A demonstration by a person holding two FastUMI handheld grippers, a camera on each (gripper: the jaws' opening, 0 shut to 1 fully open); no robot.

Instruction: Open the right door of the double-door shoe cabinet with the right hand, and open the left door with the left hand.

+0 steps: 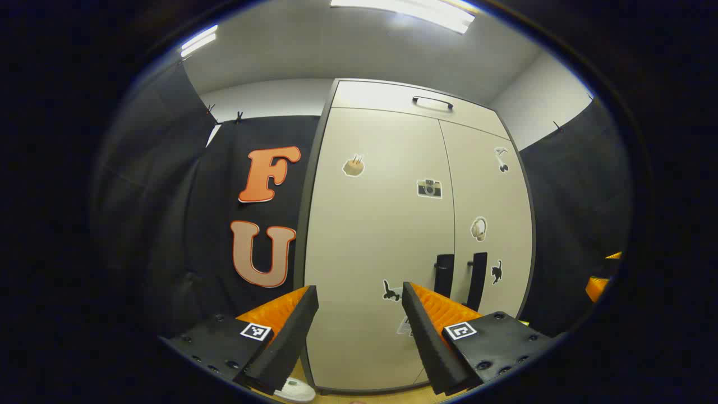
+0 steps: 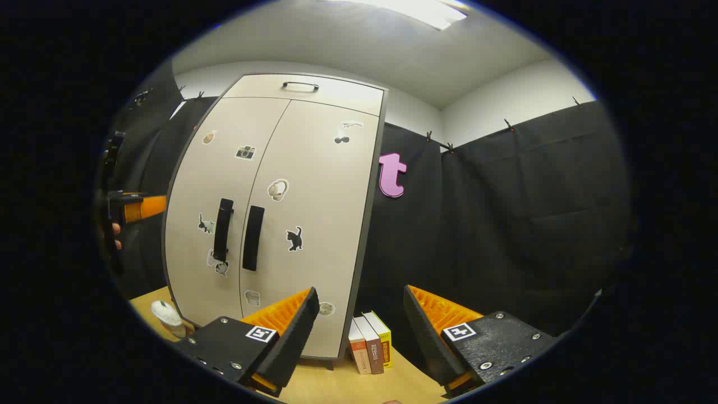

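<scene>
The beige double-door shoe cabinet (image 1: 387, 235) stands in front of me with both doors closed and stickers on them. Two black vertical handles sit side by side at the seam: the left door's handle (image 1: 443, 275) and the right door's handle (image 1: 477, 280). My left gripper (image 1: 359, 314) is open, short of the left door, with nothing between its fingers. In the right gripper view the cabinet (image 2: 280, 213) stands to the left, with its left handle (image 2: 223, 230) and right handle (image 2: 253, 238). My right gripper (image 2: 362, 317) is open, empty, off the cabinet's right corner. The left gripper (image 2: 137, 209) shows far left, held by a hand.
A top drawer with a black handle (image 1: 432, 101) caps the cabinet. Three books (image 2: 370, 342) stand on the wooden floor beside its right side. A white shoe (image 2: 166, 315) lies by its left front corner. Black cloth walls close in on both sides.
</scene>
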